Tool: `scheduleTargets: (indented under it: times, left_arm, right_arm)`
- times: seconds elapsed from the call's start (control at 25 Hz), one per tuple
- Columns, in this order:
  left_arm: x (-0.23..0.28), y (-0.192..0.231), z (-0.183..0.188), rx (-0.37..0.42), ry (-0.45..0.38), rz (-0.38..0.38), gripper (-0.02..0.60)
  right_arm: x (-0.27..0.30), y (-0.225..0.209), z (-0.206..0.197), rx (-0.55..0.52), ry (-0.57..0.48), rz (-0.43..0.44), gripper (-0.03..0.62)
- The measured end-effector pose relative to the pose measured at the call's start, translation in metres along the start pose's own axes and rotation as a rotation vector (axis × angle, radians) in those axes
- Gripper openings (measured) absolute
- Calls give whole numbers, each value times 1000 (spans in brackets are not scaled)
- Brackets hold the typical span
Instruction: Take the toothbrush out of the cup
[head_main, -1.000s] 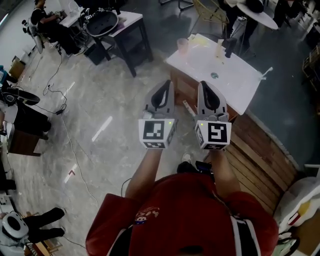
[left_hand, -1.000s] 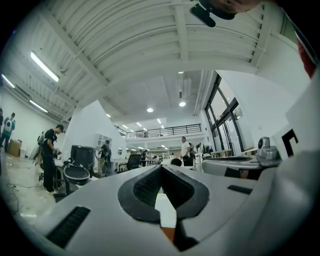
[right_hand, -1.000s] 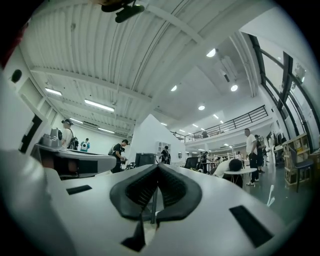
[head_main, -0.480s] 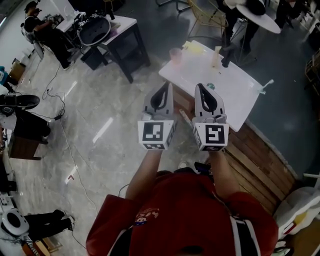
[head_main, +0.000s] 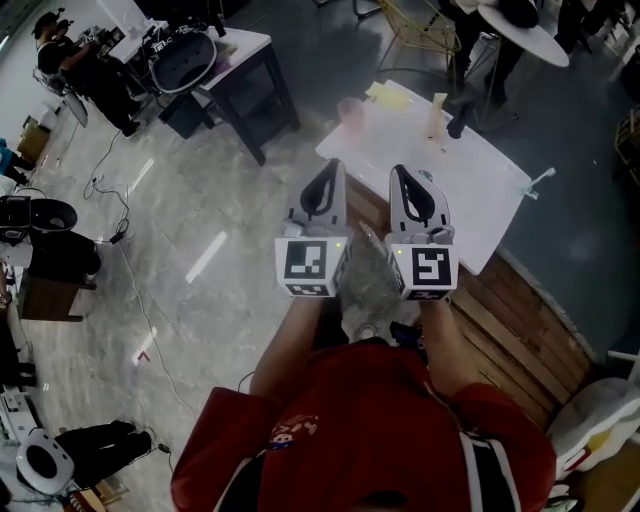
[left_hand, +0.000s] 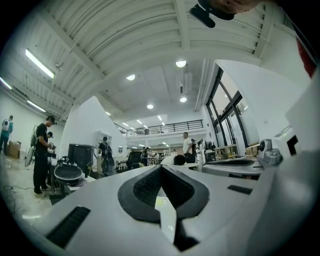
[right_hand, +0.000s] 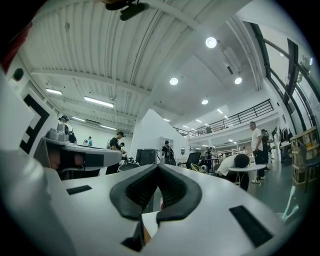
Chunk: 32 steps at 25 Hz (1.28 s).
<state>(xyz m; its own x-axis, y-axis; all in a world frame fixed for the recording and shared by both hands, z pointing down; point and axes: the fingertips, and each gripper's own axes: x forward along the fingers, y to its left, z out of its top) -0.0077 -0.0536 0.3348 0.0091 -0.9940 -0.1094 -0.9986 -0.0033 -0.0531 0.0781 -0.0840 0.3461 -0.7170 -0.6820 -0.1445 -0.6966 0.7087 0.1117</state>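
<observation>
I hold both tools out in front of me, side by side and roughly level, aimed at the white table (head_main: 485, 195). My left gripper (head_main: 337, 164) has its fingers (left_hand: 144, 187) pressed together at the tips, with nothing caught between them. My right gripper (head_main: 395, 170) is the same: its fingers (right_hand: 137, 191) meet at the tips and grip nothing.

The pink cup (head_main: 350, 108) stands on the table's far left corner. It is ahead of both sets of fingertips and clear of them, a little to the right of the line my left fingers point along and well left of the right fingers' line. Neither pair touches the cup. The toothbrush should be in it, but from my head the cup is too small and washed out for me to pick out a handle above its rim, so I can't say which way the brush leans.

Beyond my right fingertips, further along the table, a pale upright container (head_main: 437, 108) and a dark bottle (head_main: 458, 112) stand just beside each other. A yellow cloth (head_main: 390, 96) lies between them and the cup.
</observation>
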Motion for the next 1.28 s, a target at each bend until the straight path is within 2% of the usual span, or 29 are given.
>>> scheduleTargets:
  times: [0.16, 0.48, 0.84, 1.04, 1.28]
  left_arm:
    - [20, 17, -8, -9, -3, -21, 28]
    - [82, 63, -19, -11, -7, -79, 28]
    - [134, 126, -20, -31, -24, -126, 29]
    - [151, 150, -20, -53, -46, -157, 29]
    - [164, 166, -32, -34, -32, -206, 29]
  right_arm:
    - [25, -4, -1, 4, -17, -30, 28]
    - [97, -19, -15, -15, 25, -90, 27]
    - [174, -14, -16, -29, 34, -144, 28]
    - [202, -9, -17, -41, 33, -190, 28]
    - [218, -9, -19, -59, 42, -242, 28]
